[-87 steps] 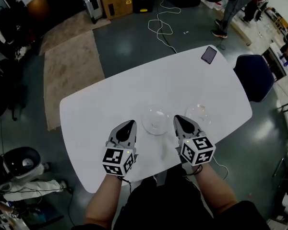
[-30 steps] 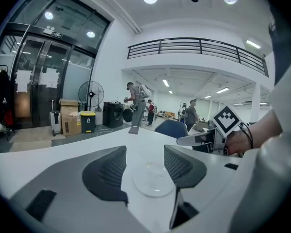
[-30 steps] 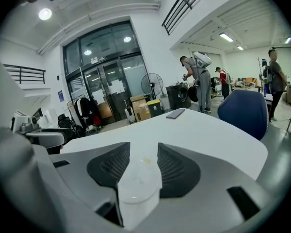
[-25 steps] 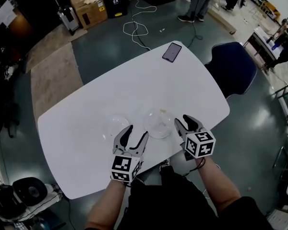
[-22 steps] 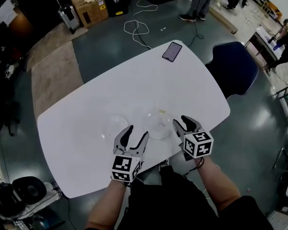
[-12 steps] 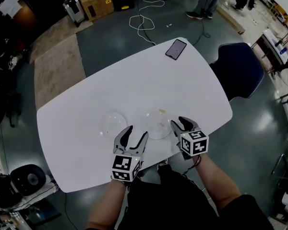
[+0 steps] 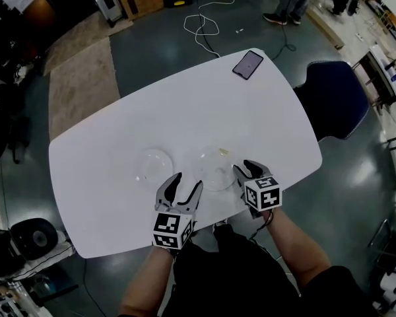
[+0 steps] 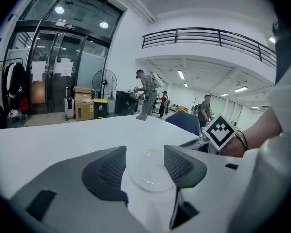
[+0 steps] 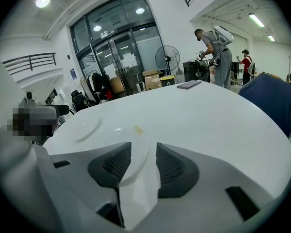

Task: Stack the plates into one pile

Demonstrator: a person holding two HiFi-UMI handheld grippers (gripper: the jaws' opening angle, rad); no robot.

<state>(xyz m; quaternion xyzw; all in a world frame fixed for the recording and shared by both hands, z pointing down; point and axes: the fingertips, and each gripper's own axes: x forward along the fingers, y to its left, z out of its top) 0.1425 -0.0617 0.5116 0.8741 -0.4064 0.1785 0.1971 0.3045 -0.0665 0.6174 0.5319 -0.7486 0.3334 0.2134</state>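
Note:
Two clear plates lie apart on the white table [image 7: 119, 131]: the left plate [image 7: 153, 164] and the right plate [image 7: 216, 168]. My right gripper [image 7: 241, 171] is at the right plate's right rim. In the right gripper view the right plate [image 9: 136, 152] has its rim between the jaws of the right gripper [image 9: 143, 153]; they are closing, with a gap still showing on both sides, and the left plate [image 9: 85, 128] lies farther left. My left gripper [image 7: 183, 185] is open just in front of the right plate. In the left gripper view the right plate [image 8: 150, 173] shows beyond the left gripper [image 8: 145, 155].
A phone [image 7: 248, 64] lies at the table's far right corner. A dark blue chair [image 7: 333, 98] stands off the right end. On the floor behind are cables [image 7: 208, 22], boxes and people standing. The table's front edge is right under both hands.
Both grippers have come down toward the table. The right one has sunk more and closed in on the right plate's rim. The plates have not moved.

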